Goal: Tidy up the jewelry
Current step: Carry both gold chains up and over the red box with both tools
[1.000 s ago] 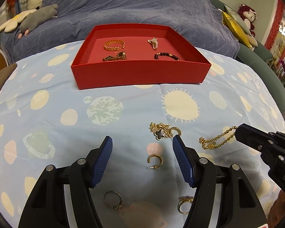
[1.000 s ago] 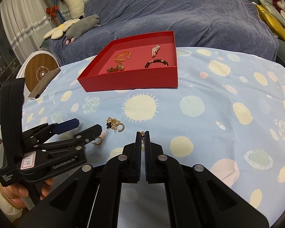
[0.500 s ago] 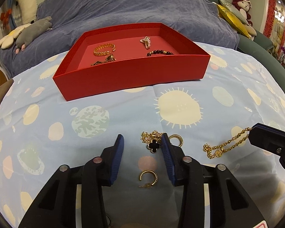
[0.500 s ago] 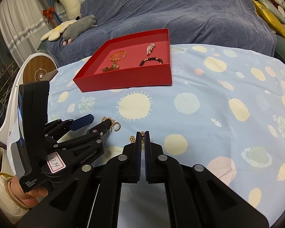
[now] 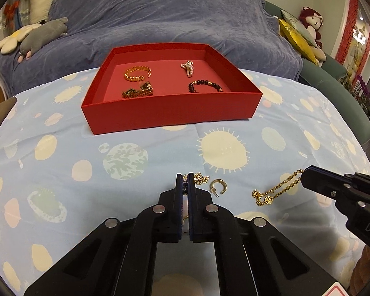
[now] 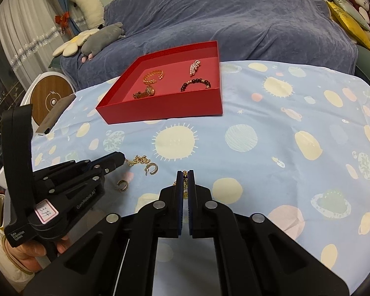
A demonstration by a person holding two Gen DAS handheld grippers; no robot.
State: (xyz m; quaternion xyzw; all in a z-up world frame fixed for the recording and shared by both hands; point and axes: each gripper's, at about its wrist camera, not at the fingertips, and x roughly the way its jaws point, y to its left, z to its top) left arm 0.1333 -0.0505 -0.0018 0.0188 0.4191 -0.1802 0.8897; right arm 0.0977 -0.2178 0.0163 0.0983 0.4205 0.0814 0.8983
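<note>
A blue-grey covered sofa (image 5: 160, 17) filled the top of the frame, and below it a bench draped in a pale blue cloth (image 5: 61, 162) printed with suns and planets spread across the middle. At upper centre on that cloth sat a red tray (image 5: 172, 109) holding a gold chain bracelet (image 5: 137, 73), a watch (image 5: 138, 92), a dark beaded bracelet (image 5: 204, 85) and a pearl piece (image 5: 188, 67). At bottom centre of the left view, the left tongs (image 5: 185, 180) stood pressed together, pinching a gold clover necklace (image 5: 199, 178) whose chain bunched just right of the tips. At right, the right tongs (image 5: 306, 172) were clamped on one end of a gold pendant chain (image 5: 274, 192), the rest trailing on the cloth. A gold hoop earring (image 5: 218, 186) lay between the two chains, beside the necklace, and a second hoop earring (image 6: 122, 185) lay lower left in the right view. A person's hand (image 6: 29, 254) gripped the left handle at lower left.
</note>
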